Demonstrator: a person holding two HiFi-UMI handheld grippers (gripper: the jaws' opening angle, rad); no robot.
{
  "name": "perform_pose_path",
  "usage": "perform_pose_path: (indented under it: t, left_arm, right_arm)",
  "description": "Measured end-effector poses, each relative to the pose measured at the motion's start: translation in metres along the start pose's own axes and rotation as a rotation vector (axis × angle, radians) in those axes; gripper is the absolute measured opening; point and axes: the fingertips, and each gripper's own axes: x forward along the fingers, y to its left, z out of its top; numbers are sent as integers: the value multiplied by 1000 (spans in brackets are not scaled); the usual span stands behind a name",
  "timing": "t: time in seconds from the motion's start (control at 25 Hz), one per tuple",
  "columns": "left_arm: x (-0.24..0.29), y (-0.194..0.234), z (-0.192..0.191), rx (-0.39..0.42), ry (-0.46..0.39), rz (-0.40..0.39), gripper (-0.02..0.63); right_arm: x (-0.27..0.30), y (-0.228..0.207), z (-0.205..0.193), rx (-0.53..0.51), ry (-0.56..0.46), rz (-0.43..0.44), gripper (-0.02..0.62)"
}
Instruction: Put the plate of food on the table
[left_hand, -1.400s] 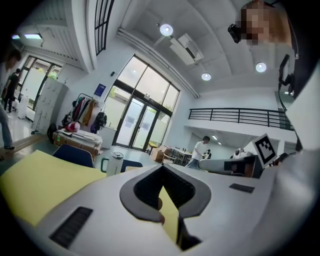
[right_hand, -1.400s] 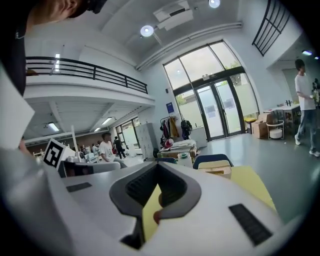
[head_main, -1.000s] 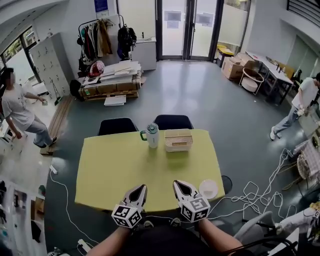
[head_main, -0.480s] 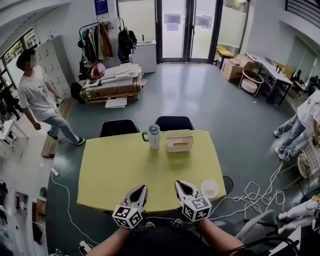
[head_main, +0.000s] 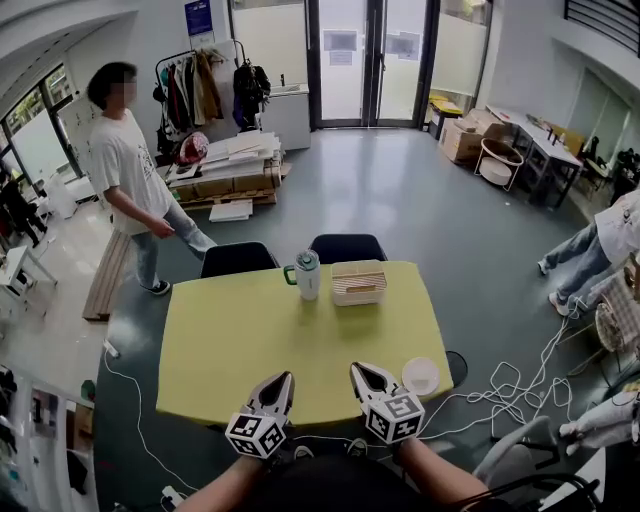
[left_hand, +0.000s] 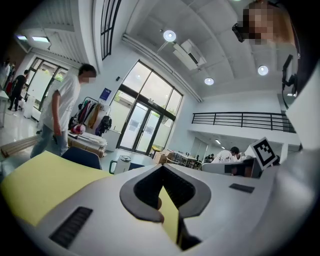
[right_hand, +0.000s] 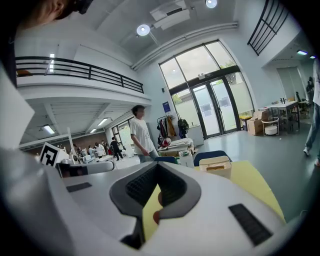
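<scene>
White plate (head_main: 419, 376) on table (head_main: 250, 340) at near right corner, food unclear; left gripper (head_main: 280, 382), right gripper (head_main: 360, 372) at near edge, jaws closed, empty; fits placed or awaiting pickup

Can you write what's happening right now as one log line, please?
left gripper: shut, empty | right gripper: shut, empty | white plate: on yellow table, beside right gripper, untouched

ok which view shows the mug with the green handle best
Head view: the mug stands whole on the yellow table. Left gripper view shows it small and far; right gripper view only its top.
</scene>
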Motion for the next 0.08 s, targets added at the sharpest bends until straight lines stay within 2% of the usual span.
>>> perform_pose_path:
  t: [0.08]
  left_arm:
    - [-3,1,0,0,-7,7,9]
  right_arm:
    - [-1,1,-2,1,0,2,11]
